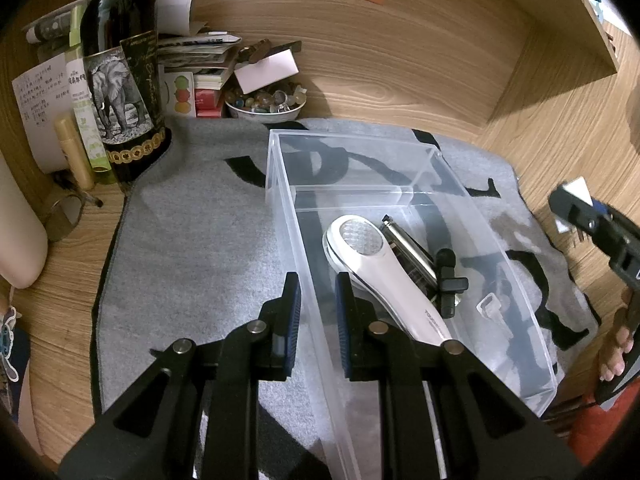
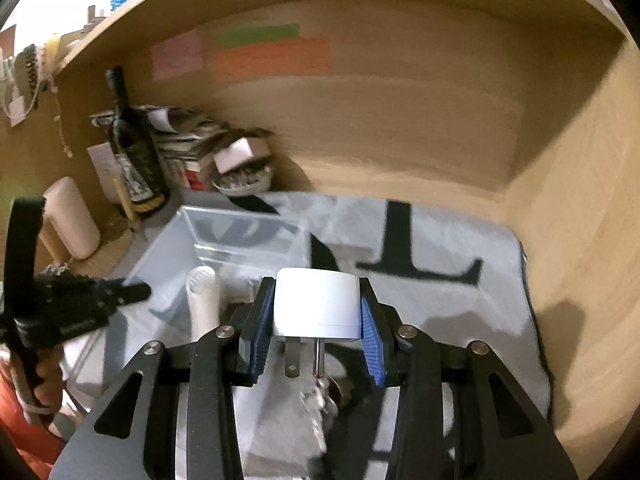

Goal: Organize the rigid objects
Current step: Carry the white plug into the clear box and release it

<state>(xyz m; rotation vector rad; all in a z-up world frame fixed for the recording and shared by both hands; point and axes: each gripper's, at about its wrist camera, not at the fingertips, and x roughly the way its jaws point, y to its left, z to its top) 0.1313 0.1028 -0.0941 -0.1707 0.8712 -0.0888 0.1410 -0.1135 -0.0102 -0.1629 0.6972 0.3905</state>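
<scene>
Left gripper (image 1: 318, 316) straddles the near-left wall of the clear bin (image 1: 280, 216): 1 blue pad outside, 1 inside, closed about as far as it goes, pinching the wall. The bin sits on a grey mat (image 1: 192, 232) with black lettering, on a wooden desk (image 1: 400, 80).

Inside the bin, near section: a white handheld device (image 1: 384, 272) with a mesh head lying diagonally, a metal cylinder (image 1: 408, 252) just beside it on the right, a black clip-like part (image 1: 450, 284) touching the cylinder, and a small clear plastic piece (image 1: 490, 306) on the floor further right. The far section, behind a divider, holds nothing I can make out.

Right gripper (image 2: 318, 320) is clamped on a white plug adapter (image 2: 318, 304), partly closed, with the blue pads pressing its 2 sides. 1 flat blade and 1 round pin hang off its near face. It is held in the air above the mat, right of the bin. The right wrist view is motion-blurred. A small pale lump lies on the mat below the adapter, too blurred to identify.

Far left on the desk: a dark bottle (image 1: 120, 80) with an elephant label, a stack of papers (image 1: 200, 52) and a bowl (image 1: 266, 106) of small stones. A hand (image 1: 618, 344) grips the right gripper's handle at the right edge.
</scene>
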